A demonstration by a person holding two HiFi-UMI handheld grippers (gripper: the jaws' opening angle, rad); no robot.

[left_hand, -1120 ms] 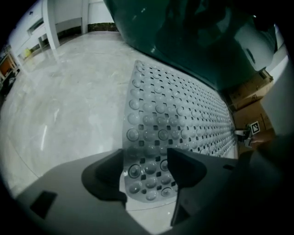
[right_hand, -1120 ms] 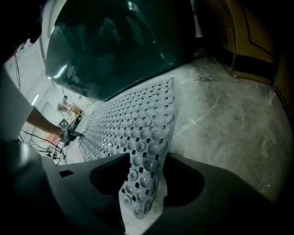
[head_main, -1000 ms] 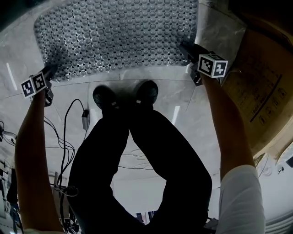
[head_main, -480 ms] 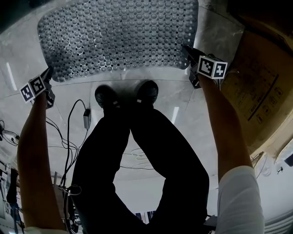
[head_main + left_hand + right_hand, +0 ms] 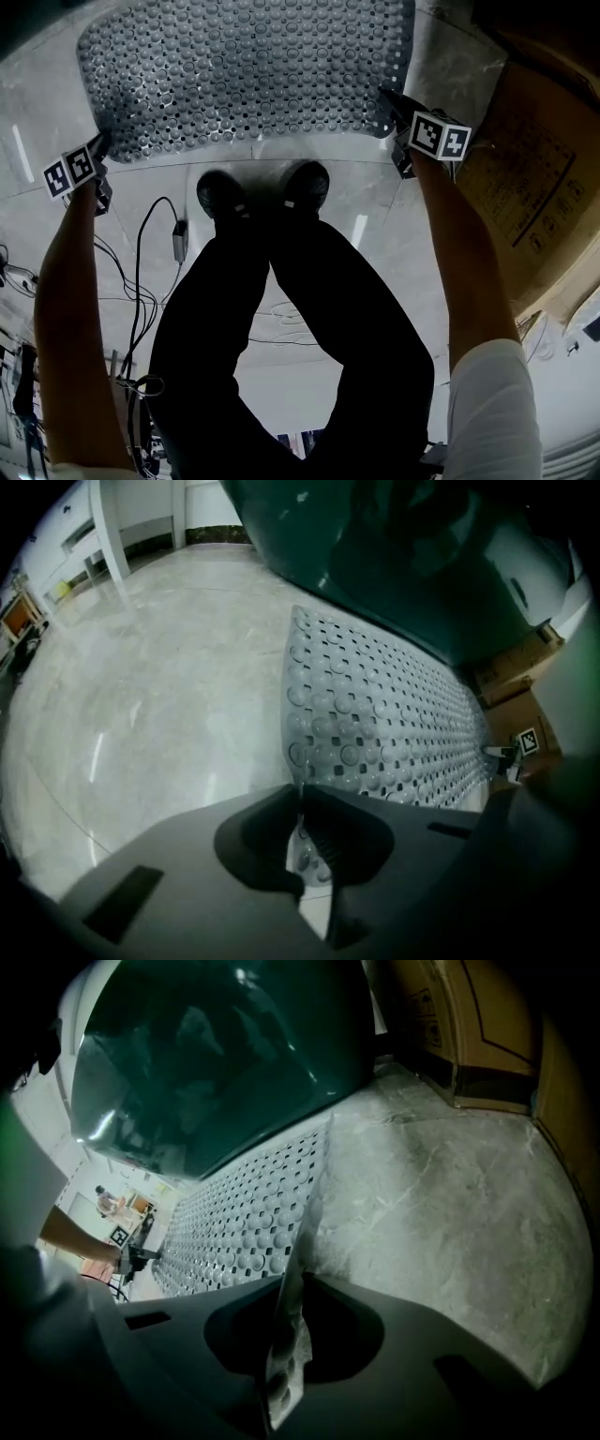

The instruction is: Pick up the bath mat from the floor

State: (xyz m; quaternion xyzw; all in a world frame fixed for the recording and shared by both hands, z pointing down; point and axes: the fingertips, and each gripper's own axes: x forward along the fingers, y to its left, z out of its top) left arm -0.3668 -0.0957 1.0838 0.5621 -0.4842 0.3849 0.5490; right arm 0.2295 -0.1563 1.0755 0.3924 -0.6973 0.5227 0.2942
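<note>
**Jaws of both grippers pinch the near corners of the bath mat**

The jaws of the left gripper have just been closing and now press together on a thin edge of the bath mat. The right gripper has closed the same way; a fold of the bath mat stands up between its jaws.

From the head view, the grey, bubble-textured bath mat lies spread on the pale marble floor, just ahead of the person's two dark shoes. The left gripper sits at the mat's near left corner and the right gripper at its near right corner. In this view both pairs of jaws are lost in shadow.

The mat's far edge is cut off at the top of the head view. In both gripper views a dark, glossy, curved shape covers the mat's far side; what it is cannot be told.

A cardboard box fills the right side, partly out of frame. Cables trail across the floor at the left.
</note>
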